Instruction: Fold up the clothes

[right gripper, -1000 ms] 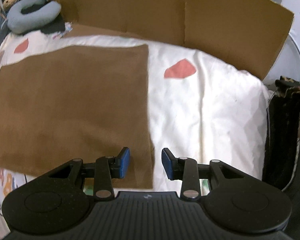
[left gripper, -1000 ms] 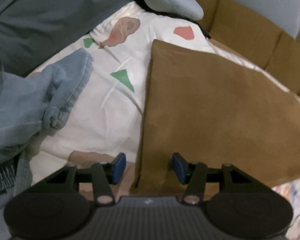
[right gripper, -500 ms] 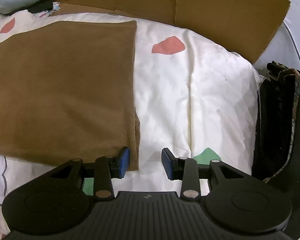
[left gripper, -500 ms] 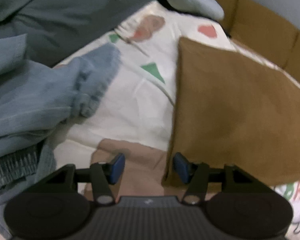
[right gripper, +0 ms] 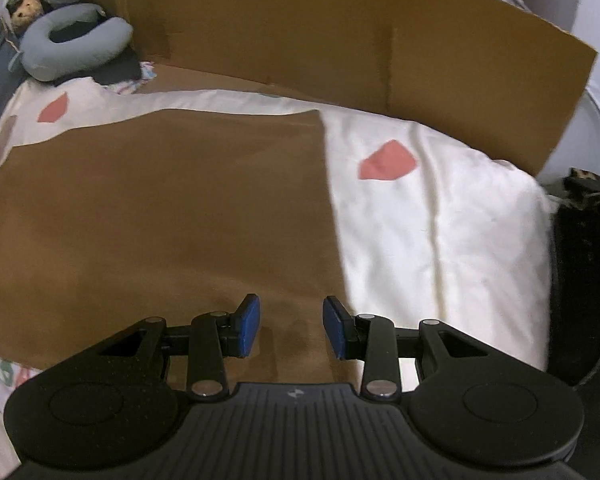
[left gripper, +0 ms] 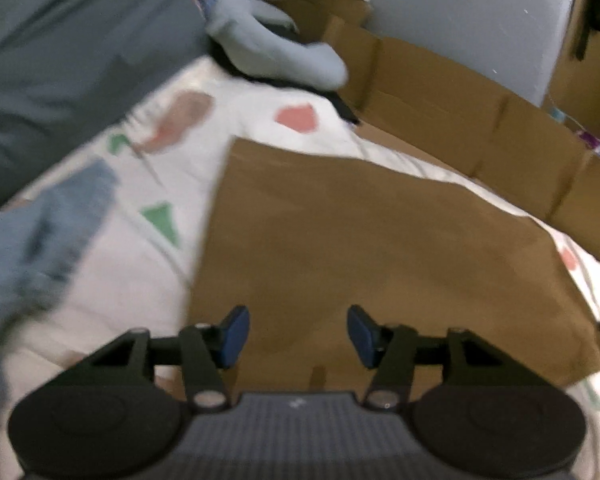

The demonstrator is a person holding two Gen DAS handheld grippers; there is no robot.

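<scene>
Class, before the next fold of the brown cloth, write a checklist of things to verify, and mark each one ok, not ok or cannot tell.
1. Brown cloth lies flat on the bedsheet: ok.
2. Left gripper empty, jaws opening over the cloth's near edge: ok.
3. Right gripper open, nothing pinched: ok.
4. Right gripper near the cloth's right edge: ok.
5. Blue jeans clear of the cloth: ok.
6. Cloth already folded in layers: cannot tell.

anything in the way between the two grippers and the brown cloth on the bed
Nothing visible. The left gripper, jaws opening, and the right gripper both hang over the near edge of the brown cloth with only bare fabric between their jaws. The denim lies off to the cloth's side.
</scene>
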